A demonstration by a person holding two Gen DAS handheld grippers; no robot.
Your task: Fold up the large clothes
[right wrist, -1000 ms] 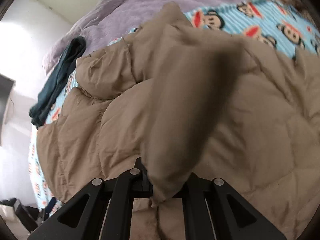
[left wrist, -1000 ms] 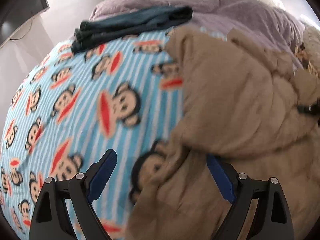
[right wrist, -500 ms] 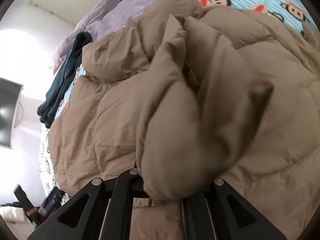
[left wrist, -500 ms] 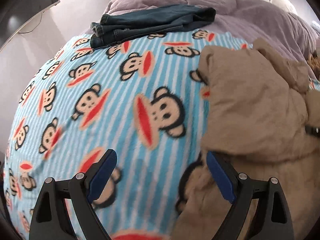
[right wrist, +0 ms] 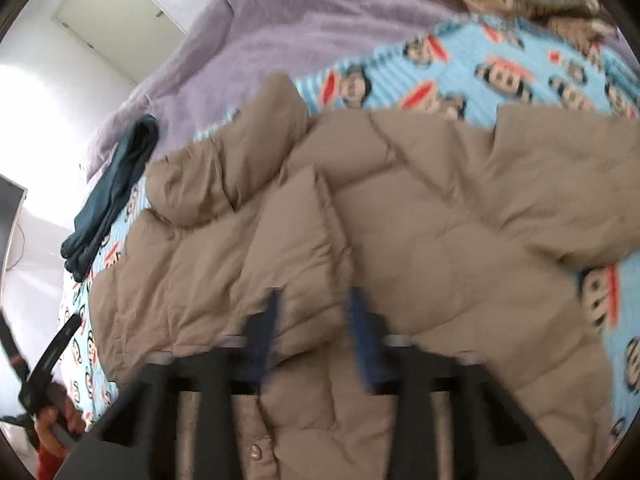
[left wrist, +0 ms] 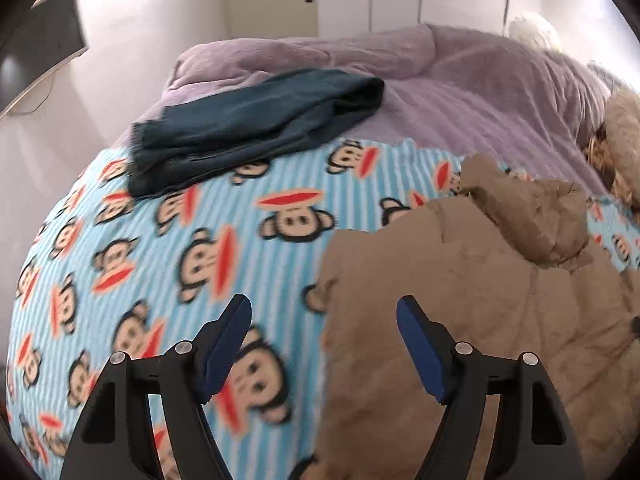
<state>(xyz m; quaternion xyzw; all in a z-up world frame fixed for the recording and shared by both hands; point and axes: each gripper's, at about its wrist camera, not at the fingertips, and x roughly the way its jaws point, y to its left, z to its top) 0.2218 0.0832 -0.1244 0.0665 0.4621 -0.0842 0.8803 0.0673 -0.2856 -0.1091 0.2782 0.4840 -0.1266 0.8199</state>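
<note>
A tan quilted puffer jacket (right wrist: 440,220) lies spread on a blue monkey-print blanket (left wrist: 180,248). One padded flap (right wrist: 296,232) is laid over its middle. My right gripper (right wrist: 314,294) hovers just above that flap. Its jaws are opening, and the flap's lower edge shows between the blurred fingers without being pinched. My left gripper (left wrist: 322,308) hangs open above the jacket's left edge (left wrist: 480,300) where it meets the blanket. Its jaws are closing and hold nothing.
A folded dark teal garment (left wrist: 256,128) lies at the far side of the blanket, by a lilac fleece cover (left wrist: 460,80). Plush toys (left wrist: 624,140) sit at the far right. A dark screen (left wrist: 52,36) hangs on the left wall. A hand (right wrist: 52,420) shows at the right view's lower left.
The right gripper has let go of the jacket flap, which now lies flat on the jacket. Both grippers have pulled back and up. The left jaws stand narrower than before.
</note>
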